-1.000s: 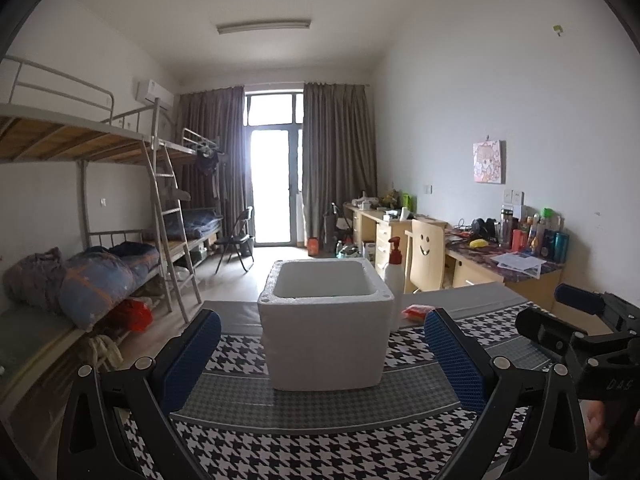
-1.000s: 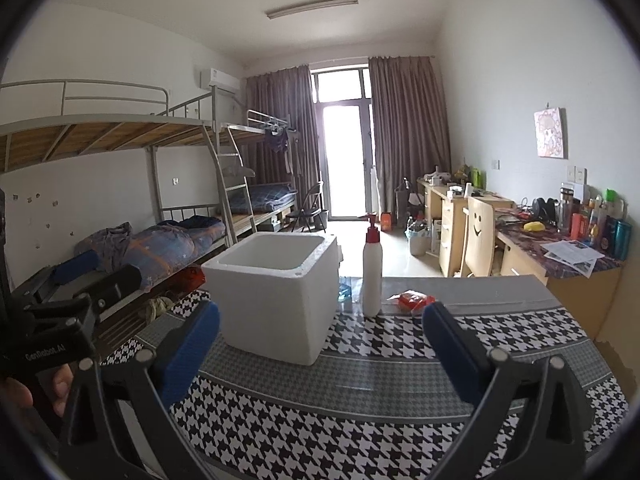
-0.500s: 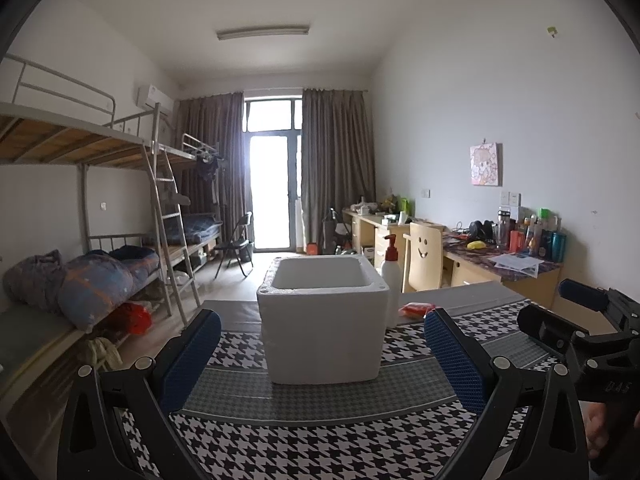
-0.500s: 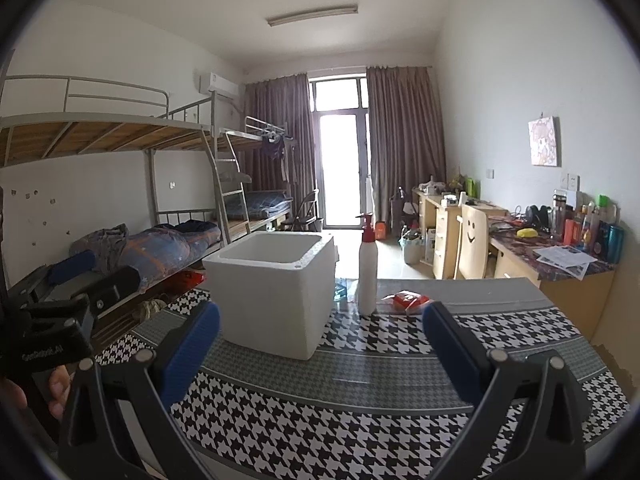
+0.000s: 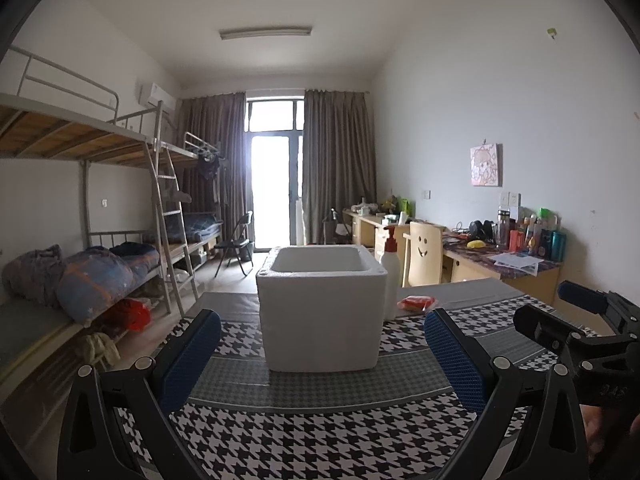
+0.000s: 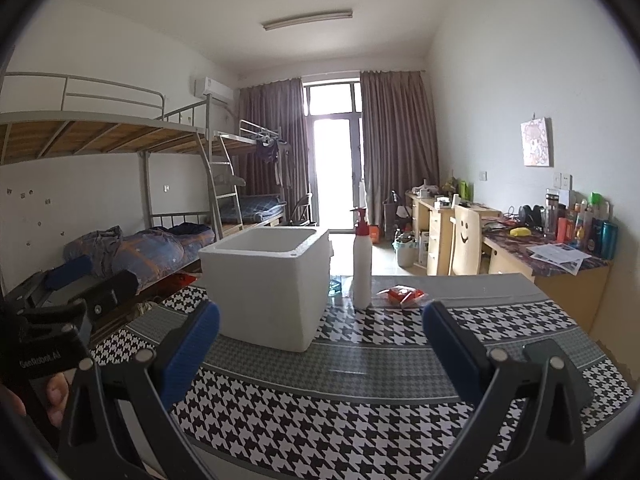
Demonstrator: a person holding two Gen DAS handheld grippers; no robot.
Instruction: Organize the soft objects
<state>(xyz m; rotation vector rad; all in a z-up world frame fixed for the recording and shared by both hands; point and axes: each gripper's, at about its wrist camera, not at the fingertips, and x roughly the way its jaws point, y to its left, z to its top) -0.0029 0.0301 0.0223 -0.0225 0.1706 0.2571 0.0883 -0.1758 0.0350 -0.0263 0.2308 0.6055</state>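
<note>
A white foam box [image 5: 322,312] stands open-topped on the houndstooth-patterned table [image 5: 320,440]; it also shows in the right wrist view [image 6: 266,288]. A small red soft packet [image 5: 416,303] lies on the table behind and right of the box, also seen in the right wrist view [image 6: 402,295]. My left gripper [image 5: 322,356] is open and empty, held above the table in front of the box. My right gripper [image 6: 320,350] is open and empty, in front of the box's right corner. Each gripper shows at the edge of the other's view.
A white pump bottle with a red top [image 6: 362,264] stands between the box and the red packet. Bunk beds [image 5: 80,208] line the left wall. Desks with clutter and a smiley-face chair [image 5: 426,254] stand along the right wall beyond the table.
Both views have tilted up and drawn back slightly, so the box sits a little farther and lower in frame. Both grippers stay open and empty.
</note>
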